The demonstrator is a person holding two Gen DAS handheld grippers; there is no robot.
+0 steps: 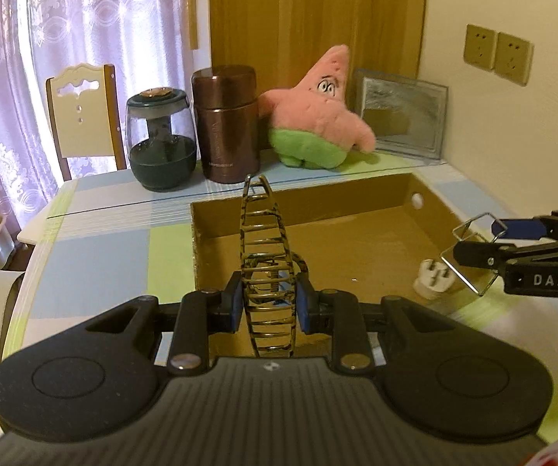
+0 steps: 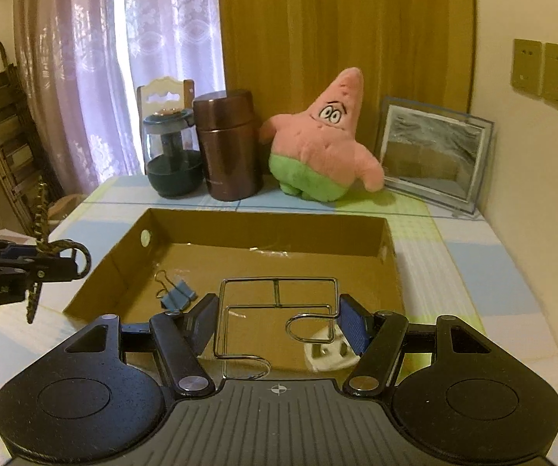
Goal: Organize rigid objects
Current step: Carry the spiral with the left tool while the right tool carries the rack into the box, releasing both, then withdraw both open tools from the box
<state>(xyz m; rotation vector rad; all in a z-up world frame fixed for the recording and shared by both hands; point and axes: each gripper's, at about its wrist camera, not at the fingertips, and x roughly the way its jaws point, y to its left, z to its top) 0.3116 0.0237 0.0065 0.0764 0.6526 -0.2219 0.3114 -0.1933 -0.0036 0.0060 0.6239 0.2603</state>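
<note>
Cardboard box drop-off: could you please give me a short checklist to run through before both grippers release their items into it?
1. Left gripper clamped on the hair claw clip: ok.
2. Right gripper clamped on the wire rack: ok.
3. Cardboard box open, with free floor: ok.
4. Drop spots clear of the binder clip and white plug: cannot tell.
5. Grippers apart from each other: ok.
</note>
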